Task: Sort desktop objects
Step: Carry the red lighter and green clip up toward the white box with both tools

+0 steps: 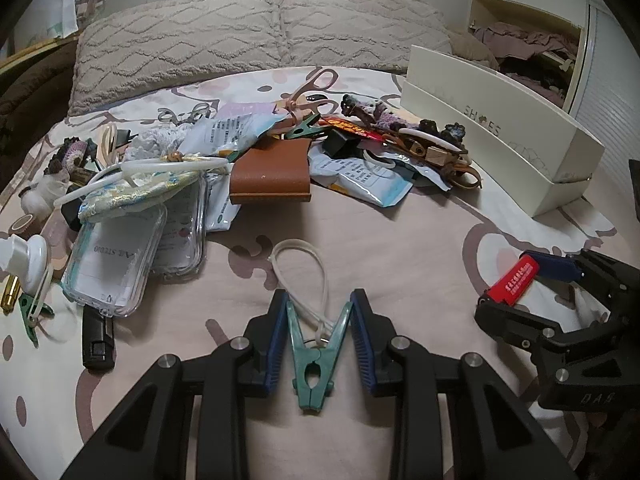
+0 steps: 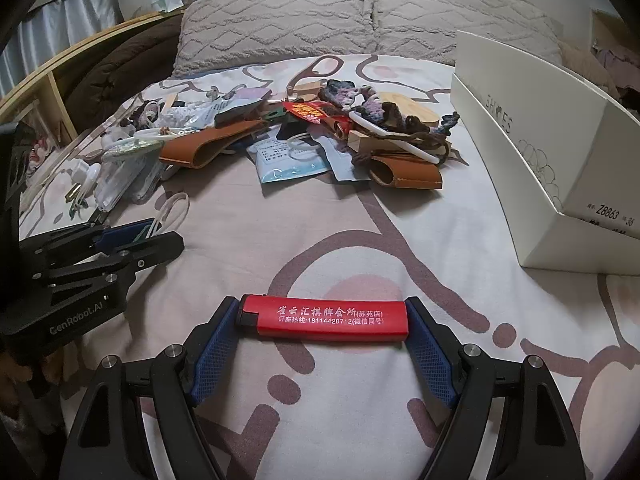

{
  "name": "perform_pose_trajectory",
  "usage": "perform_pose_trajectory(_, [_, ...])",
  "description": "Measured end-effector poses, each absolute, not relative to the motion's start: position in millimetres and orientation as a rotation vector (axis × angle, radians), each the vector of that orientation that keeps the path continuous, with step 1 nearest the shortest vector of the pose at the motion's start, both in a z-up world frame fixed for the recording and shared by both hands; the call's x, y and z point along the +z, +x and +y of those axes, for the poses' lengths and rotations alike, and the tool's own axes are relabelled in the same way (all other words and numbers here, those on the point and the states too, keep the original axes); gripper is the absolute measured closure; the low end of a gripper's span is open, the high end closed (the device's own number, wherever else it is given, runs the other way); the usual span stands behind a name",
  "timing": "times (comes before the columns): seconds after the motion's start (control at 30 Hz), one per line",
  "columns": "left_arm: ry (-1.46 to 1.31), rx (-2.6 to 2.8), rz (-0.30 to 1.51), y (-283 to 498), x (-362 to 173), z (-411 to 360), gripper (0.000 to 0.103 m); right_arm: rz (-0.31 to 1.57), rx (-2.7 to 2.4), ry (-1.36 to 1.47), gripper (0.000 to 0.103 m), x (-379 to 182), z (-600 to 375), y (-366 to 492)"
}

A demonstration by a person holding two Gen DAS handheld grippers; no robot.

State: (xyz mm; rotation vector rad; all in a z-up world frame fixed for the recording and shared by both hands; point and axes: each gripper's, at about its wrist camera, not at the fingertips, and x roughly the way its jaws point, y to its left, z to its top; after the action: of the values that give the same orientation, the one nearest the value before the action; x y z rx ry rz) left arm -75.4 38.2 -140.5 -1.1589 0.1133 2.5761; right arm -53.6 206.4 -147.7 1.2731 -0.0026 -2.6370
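A green clothes peg (image 1: pixel 316 360) with a white cord loop (image 1: pixel 298 264) tied to it lies on the patterned bedsheet. My left gripper (image 1: pixel 319 296) is shut on it, the blue pads pressing its spread handles from both sides. To the right, a red lighter (image 2: pixel 324 318) with white print sits lengthwise between the blue pads of my right gripper (image 2: pixel 322 304), each end against a pad. The left wrist view shows that gripper (image 1: pixel 506 282) and the lighter (image 1: pixel 516 280) at the right edge. From the right wrist, the left gripper (image 2: pixel 160 232) appears at the left.
A pile of small objects lies further back: a brown leather case (image 1: pixel 272 176), clear plastic cases (image 1: pixel 116 264), packets, cords and clips. A black lighter (image 1: pixel 98 340) lies at the left. An open white shoe box (image 2: pixel 560 160) stands at the right, with pillows (image 1: pixel 240 36) behind.
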Motion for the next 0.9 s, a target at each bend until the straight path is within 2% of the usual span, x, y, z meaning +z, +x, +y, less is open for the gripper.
perform_pose_trajectory(0.47, [-1.1, 2.583, 0.102, -56, -124, 36, 0.072, -0.063, -2.677, 1.229, 0.021, -135, 213, -48])
perform_pose_trajectory(0.9, [-0.993, 2.611, 0.059, -55, -83, 46, 0.072, -0.129, -2.775, 1.072, 0.021, -96, 235, -46])
